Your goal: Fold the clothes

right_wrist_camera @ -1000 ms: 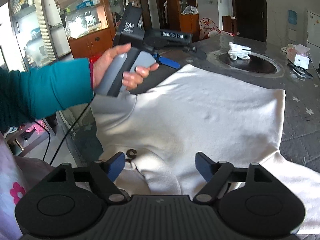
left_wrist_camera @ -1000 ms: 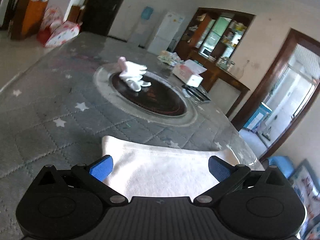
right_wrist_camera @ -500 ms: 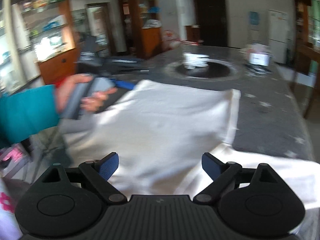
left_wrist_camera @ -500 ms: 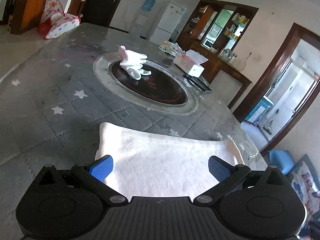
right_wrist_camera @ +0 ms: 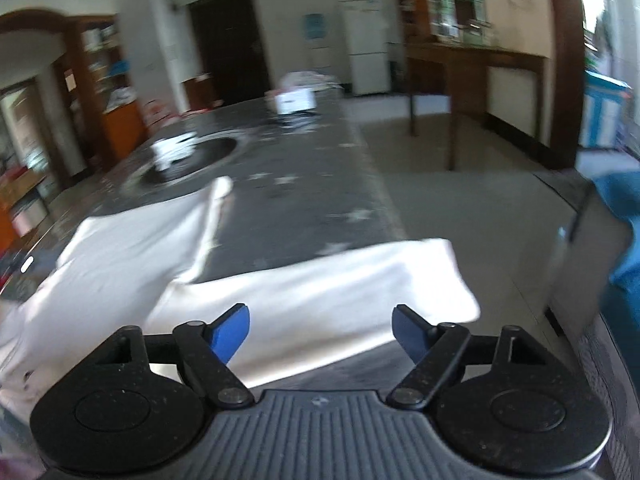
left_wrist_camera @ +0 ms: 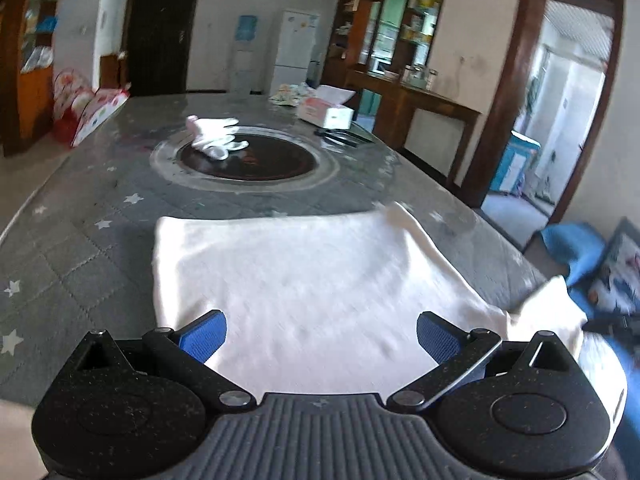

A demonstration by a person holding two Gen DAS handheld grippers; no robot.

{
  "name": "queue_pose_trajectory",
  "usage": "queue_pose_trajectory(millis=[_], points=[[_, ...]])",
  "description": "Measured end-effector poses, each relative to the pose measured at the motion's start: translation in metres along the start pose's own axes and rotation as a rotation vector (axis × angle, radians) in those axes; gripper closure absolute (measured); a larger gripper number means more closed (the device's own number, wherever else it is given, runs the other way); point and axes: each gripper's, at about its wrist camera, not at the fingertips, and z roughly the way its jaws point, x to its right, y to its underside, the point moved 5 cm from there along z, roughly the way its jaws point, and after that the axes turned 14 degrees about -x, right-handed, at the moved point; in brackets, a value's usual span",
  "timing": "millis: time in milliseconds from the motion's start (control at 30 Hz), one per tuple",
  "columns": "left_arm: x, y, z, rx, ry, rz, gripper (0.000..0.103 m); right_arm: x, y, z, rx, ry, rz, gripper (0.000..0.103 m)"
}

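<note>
Left wrist view: your left gripper (left_wrist_camera: pixel 318 334) hangs spread wide, gripping nothing, over the white garment (left_wrist_camera: pixel 304 280) spread mid-frame on the star-patterned table (left_wrist_camera: pixel 80 240).

Right wrist view: your right gripper (right_wrist_camera: pixel 321 330) gapes empty above the sleeve (right_wrist_camera: pixel 352 280) at lower centre. It looks soft, light and floppy; pinch the cuff edge.

Right wrist view motion-blurred throughout: white garment (right_wrist_camera: pixel 132 256) edges smeared, its 8 o'clock part cut by the frame. Teal sleeve (right_wrist_camera: pixel 624 216) at 3 o'clock cropped. Left wrist view: garment's near edge hidden behind left gripper (left_wrist_camera: pixel 318 334) body.
</note>
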Motion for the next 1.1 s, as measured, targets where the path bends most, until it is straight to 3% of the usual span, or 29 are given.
queue_pose_trajectory(millis=[100,267,500,600,633,700,900,1100], points=[[0.011,0.009,-0.002,0.001,-0.004,0.030,0.000,0.030,-0.003,0.009,-0.011,0.021,0.105,0.034],[0.016,0.013,-0.003,-0.005,0.014,0.022,0.000,0.072,-0.001,0.026,-0.047,0.007,0.275,0.040],[0.024,0.023,0.003,-0.037,0.001,0.051,0.000,0.102,0.004,0.041,-0.052,-0.187,0.443,0.043],[0.026,0.025,0.003,-0.042,-0.004,0.057,0.000,0.113,0.008,0.048,-0.038,-0.274,0.526,0.052],[0.027,0.026,0.003,-0.043,-0.005,0.060,0.000,0.115,0.009,0.049,-0.029,-0.296,0.546,0.060],[0.029,0.027,0.001,-0.041,-0.008,0.070,0.000,0.117,0.010,0.047,-0.003,-0.320,0.545,0.070],[0.047,0.030,-0.003,-0.038,0.004,0.123,0.000,0.108,-0.002,0.028,0.072,-0.248,0.463,0.098],[0.070,0.039,-0.002,-0.039,0.012,0.224,0.000,0.071,-0.035,-0.007,0.127,-0.282,0.313,0.099]])
